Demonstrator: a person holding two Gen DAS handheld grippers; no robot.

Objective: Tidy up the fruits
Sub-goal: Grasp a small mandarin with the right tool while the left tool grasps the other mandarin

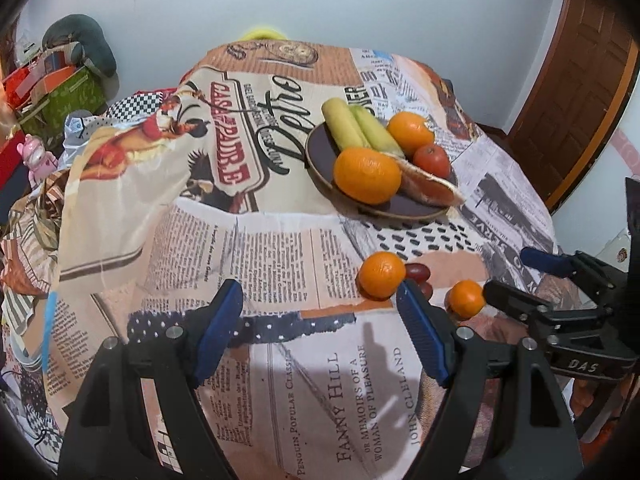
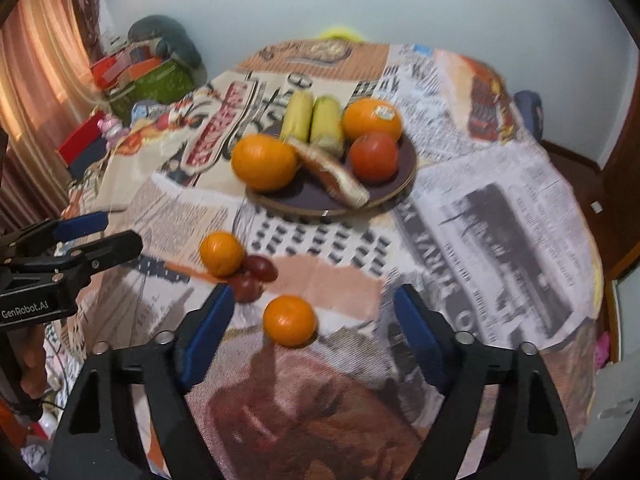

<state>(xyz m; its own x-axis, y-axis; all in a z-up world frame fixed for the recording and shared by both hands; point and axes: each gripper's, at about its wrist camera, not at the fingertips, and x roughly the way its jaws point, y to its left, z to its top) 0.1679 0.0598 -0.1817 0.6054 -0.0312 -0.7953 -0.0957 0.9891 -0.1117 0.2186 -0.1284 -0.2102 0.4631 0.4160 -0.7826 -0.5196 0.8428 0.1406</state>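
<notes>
A dark plate [image 1: 320,152] [image 2: 408,168] holds two oranges [image 1: 367,175] [image 2: 373,119], a red tomato [image 1: 431,159] [image 2: 373,156], two corn cobs [image 1: 346,128] [image 2: 312,120] and a grapefruit wedge [image 1: 430,186] [image 2: 336,178]. On the cloth lie two small oranges [image 1: 381,275] [image 1: 466,298] [image 2: 221,253] [image 2: 289,321] and red grapes [image 1: 418,273] [image 2: 256,276]. My left gripper [image 1: 320,312] is open and empty, with the loose fruit just past its right finger. My right gripper [image 2: 314,312] is open, with the nearer small orange lying between its fingertips.
The table wears a newspaper-print cloth [image 1: 280,248]. A green box with clutter [image 1: 60,96] and a pink toy [image 1: 36,156] stand at the left. A wooden door [image 1: 572,92] is at the right. Each gripper shows in the other's view [image 1: 520,280] [image 2: 96,236].
</notes>
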